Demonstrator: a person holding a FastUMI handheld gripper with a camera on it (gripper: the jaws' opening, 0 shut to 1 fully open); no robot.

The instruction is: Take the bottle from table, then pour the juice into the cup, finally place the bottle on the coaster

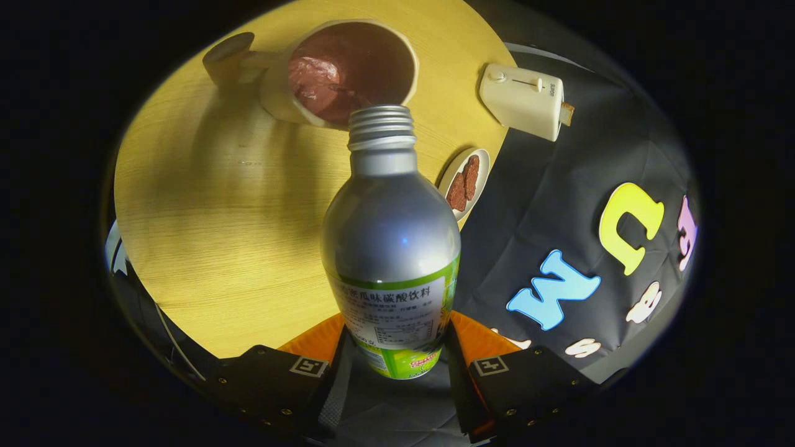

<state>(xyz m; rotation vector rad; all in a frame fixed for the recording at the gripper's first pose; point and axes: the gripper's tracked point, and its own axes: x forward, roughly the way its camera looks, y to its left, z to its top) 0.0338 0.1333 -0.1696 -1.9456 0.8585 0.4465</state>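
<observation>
Claw (397, 363) clamped on the bottle (391, 248), both fingers pressing its labelled base, uncapped neck tipped toward the cup (348, 71). Cup sits on the desk (217, 236) beyond the bottle's mouth; small plate (463, 180) and toaster (522, 102) at the desk edge.

**Bottle held tilted over cup**

The gripper (397, 354) has both fingers clamped on the lower body of a silver aluminium bottle with a green label (391, 248). The bottle's uncapped threaded neck points at the rim of a cream-coloured cup with a dark red interior (348, 71), which sits on the round light-wood table (211, 236). A cream toaster (522, 99) and a small white dish of brown pieces (463, 180) sit near the table's edge.
</observation>
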